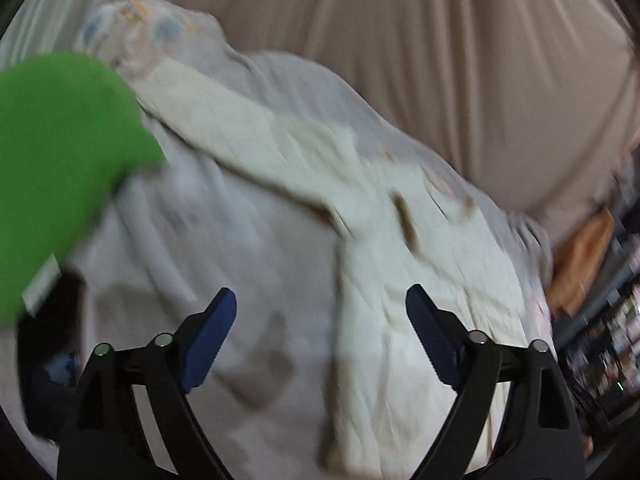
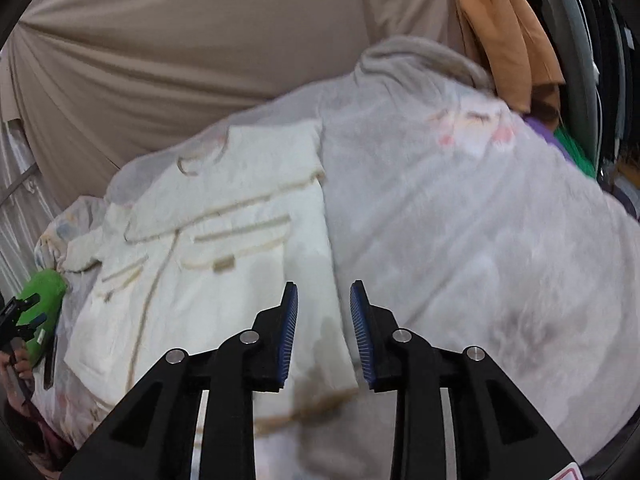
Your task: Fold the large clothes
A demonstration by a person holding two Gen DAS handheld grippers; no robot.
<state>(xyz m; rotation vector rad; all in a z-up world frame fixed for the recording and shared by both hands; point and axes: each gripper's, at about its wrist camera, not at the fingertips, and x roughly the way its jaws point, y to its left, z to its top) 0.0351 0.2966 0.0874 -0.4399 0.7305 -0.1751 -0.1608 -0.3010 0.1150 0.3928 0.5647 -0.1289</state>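
Note:
A cream white jacket (image 1: 400, 264) with tan trim lies spread on a grey blanket (image 1: 192, 216), one sleeve stretched toward the upper left. My left gripper (image 1: 320, 312) is wide open and empty above the blanket beside the jacket's lower body. In the right wrist view the jacket (image 2: 208, 264) lies left of centre on the blanket (image 2: 480, 216). My right gripper (image 2: 323, 308) is partly open and empty, hovering over the jacket's right edge. The left gripper (image 2: 16, 316) shows small at the far left.
A green cloth (image 1: 60, 160) lies at the left, also in the right wrist view (image 2: 42, 304). A beige curtain (image 2: 180, 48) hangs behind. Orange clothing (image 2: 508, 36) and dark hanging clothes (image 2: 600, 60) are at the right. A patterned pillow (image 1: 136, 28) lies at the far end.

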